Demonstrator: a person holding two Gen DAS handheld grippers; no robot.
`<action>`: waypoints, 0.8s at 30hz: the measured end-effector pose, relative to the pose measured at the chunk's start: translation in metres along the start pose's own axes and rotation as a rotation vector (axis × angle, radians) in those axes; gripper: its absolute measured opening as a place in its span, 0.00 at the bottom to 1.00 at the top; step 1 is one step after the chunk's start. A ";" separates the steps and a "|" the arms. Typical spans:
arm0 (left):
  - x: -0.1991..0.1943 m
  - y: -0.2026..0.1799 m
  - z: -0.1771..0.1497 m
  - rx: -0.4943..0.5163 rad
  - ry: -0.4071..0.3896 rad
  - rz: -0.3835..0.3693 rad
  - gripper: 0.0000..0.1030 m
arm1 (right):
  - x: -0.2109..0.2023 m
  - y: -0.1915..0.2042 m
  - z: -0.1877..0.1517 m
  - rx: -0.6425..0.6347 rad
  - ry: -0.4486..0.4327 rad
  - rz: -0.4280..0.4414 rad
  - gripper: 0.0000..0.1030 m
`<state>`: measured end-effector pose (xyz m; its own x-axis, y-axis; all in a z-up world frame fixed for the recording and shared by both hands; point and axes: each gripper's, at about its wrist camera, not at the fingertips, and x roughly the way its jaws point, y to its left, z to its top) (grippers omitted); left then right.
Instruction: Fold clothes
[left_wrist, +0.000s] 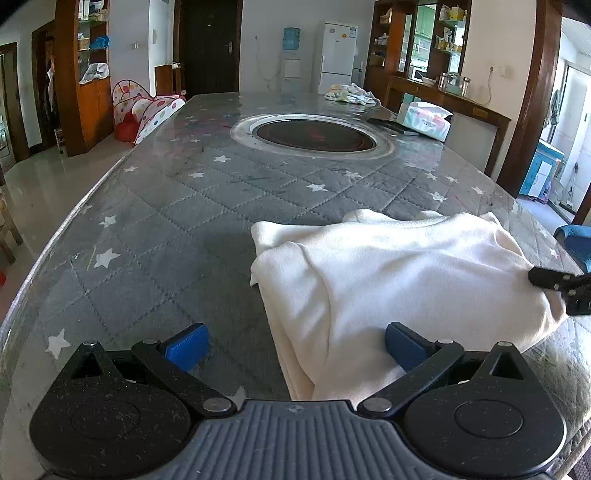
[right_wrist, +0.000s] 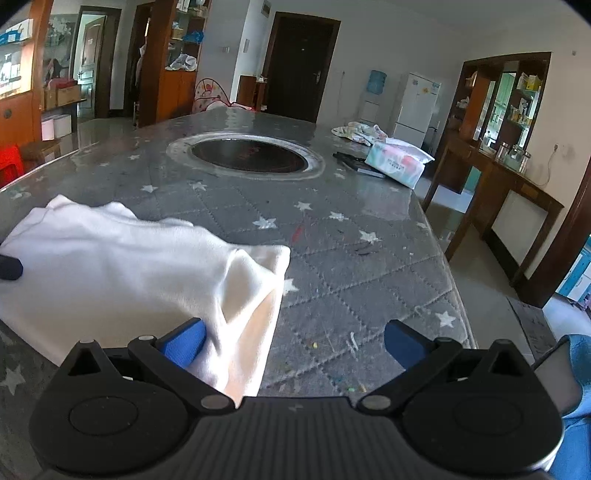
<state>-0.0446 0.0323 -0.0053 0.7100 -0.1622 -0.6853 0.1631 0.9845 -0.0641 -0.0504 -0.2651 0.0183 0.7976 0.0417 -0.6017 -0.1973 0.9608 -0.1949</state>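
A cream-white garment (left_wrist: 399, 273) lies folded in layers near the front edge of the grey star-patterned quilted table (left_wrist: 177, 206). My left gripper (left_wrist: 297, 345) is open, its blue pads spread wide over the garment's left front corner. In the right wrist view the same garment (right_wrist: 122, 266) fills the lower left. My right gripper (right_wrist: 293, 343) is open too, straddling the cloth's right front corner, which drapes between the fingers. The right gripper's black tip (left_wrist: 561, 284) shows at the garment's right edge in the left wrist view.
A round dark hotplate (left_wrist: 314, 134) is set into the table's middle. At the far right lie a tissue pack (left_wrist: 426, 120), a dark flat object (right_wrist: 360, 164) and a crumpled patterned cloth (left_wrist: 351, 94). The table edge drops off right toward a wooden sideboard (right_wrist: 509, 184).
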 end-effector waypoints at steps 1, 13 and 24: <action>0.000 0.000 0.000 0.000 0.000 -0.001 1.00 | -0.001 0.001 0.003 -0.006 -0.008 0.000 1.00; 0.000 0.001 0.001 0.000 0.004 -0.006 1.00 | 0.046 0.015 0.042 -0.083 -0.002 -0.018 1.00; -0.001 0.001 0.001 0.001 0.004 -0.007 1.00 | 0.031 0.032 0.055 -0.125 -0.011 0.099 1.00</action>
<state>-0.0445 0.0331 -0.0044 0.7061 -0.1684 -0.6878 0.1681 0.9834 -0.0682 -0.0002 -0.2177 0.0361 0.7772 0.1380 -0.6140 -0.3440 0.9101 -0.2309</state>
